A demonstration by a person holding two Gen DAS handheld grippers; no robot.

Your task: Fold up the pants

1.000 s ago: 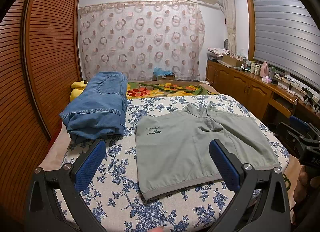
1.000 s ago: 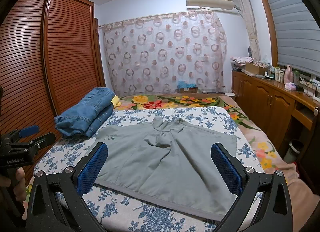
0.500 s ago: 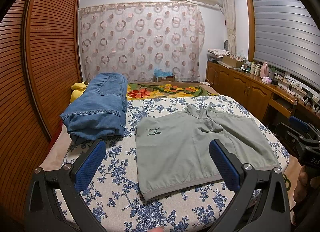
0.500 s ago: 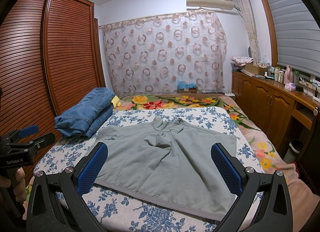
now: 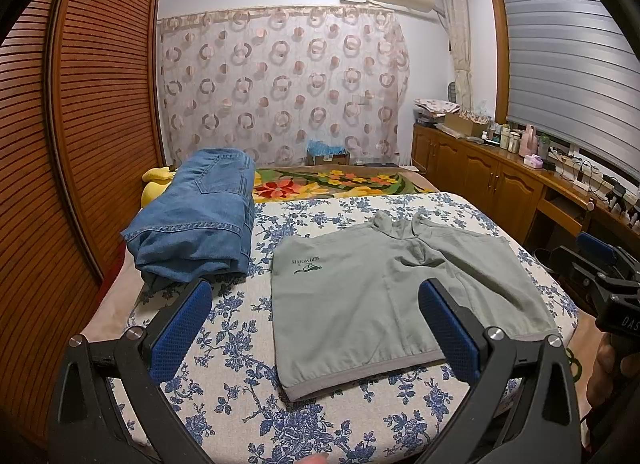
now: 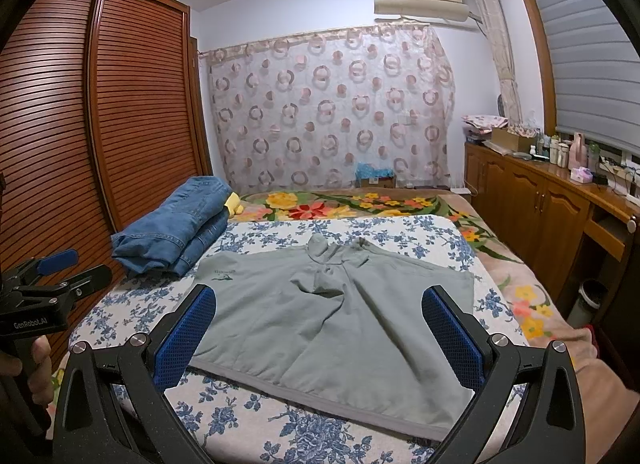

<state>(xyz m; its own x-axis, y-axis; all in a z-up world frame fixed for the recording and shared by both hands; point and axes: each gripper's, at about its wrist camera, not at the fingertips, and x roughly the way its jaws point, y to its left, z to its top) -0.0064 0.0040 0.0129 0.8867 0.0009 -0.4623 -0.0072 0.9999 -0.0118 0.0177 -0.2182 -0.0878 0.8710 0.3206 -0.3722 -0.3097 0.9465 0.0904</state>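
While both hand-held tools hover above the near end of the bed, neither touches any cloth. Left wrist view: the left gripper (image 5: pixel 316 328) fills the bottom of the frame with its jaws spread wide; the blue pads (image 5: pixel 182 330) stand far apart and nothing lies between them. Beyond the pads, at centre right, the grey-green pants (image 5: pixel 384 304) lie spread flat on the blue-flowered bedsheet (image 5: pixel 232 348), waistband toward the bottom of the frame, a small dark logo near the upper left corner of the garment, and the two short legs pointing toward the upper right. At the right edge of this view the right gripper (image 5: pixel 600 280) appears from the side, held by a hand (image 5: pixel 608 360) below it; its opening cannot be judged from this angle.

Right wrist view: the right gripper (image 6: pixel 320 328) occupies the bottom of the frame, jaws likewise spread to a wide gap and empty. The pants (image 6: pixel 332 312) lie across the centre, their grey hem band running along the lower part of the frame. At the left edge the left gripper (image 6: pixel 56 276) is seen side-on, with fingers (image 6: pixel 38 356) wrapped round its handle.

A folded stack of blue jeans (image 6: pixel 176 228) rests on the sheet at centre left, just beside the pants but apart from them. A louvred wooden wardrobe (image 6: pixel 120 112) stands at the left, a circle-patterned curtain (image 6: pixel 332 104) hangs at the far centre.
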